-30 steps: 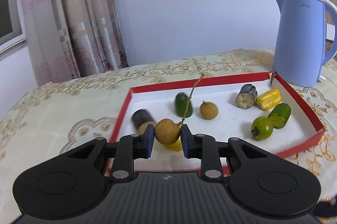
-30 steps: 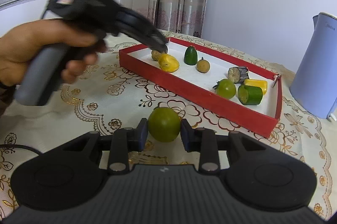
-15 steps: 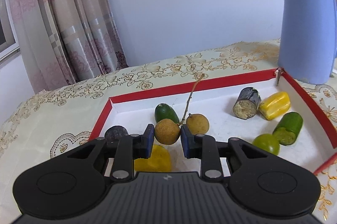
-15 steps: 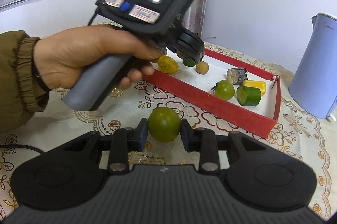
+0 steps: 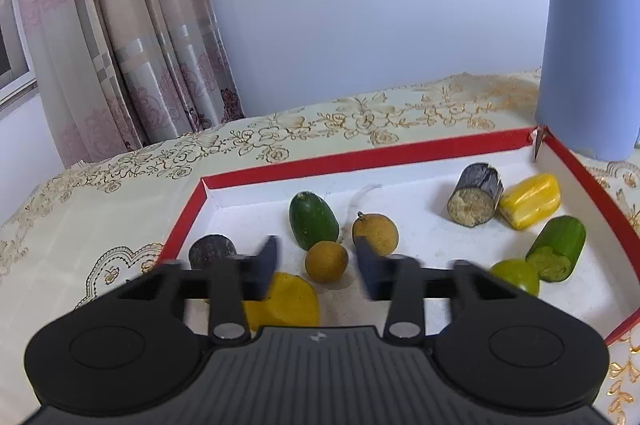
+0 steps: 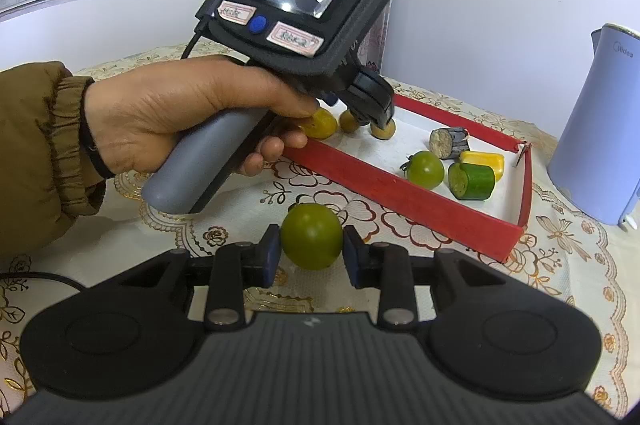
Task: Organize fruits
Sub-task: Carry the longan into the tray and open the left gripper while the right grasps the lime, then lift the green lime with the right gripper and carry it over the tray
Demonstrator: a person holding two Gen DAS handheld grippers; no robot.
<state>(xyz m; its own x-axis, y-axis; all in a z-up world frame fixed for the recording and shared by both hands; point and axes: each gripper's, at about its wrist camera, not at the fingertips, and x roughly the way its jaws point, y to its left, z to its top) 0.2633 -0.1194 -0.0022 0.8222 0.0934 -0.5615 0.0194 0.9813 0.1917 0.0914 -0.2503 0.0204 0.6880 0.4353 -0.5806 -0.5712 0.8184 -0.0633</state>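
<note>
On the embroidered tablecloth (image 6: 560,265), the right hand-held gripper (image 6: 311,252) pinches a smooth round green fruit (image 6: 312,241), seemingly firm.

"Midea" on blue kettle (image 6: 592,113)

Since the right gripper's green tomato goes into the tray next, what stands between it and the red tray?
The green tomato in the right gripper faces bare tablecloth up to the red tray's low wall. The hand with the left gripper is off to the left, over the tray's far end.
</note>
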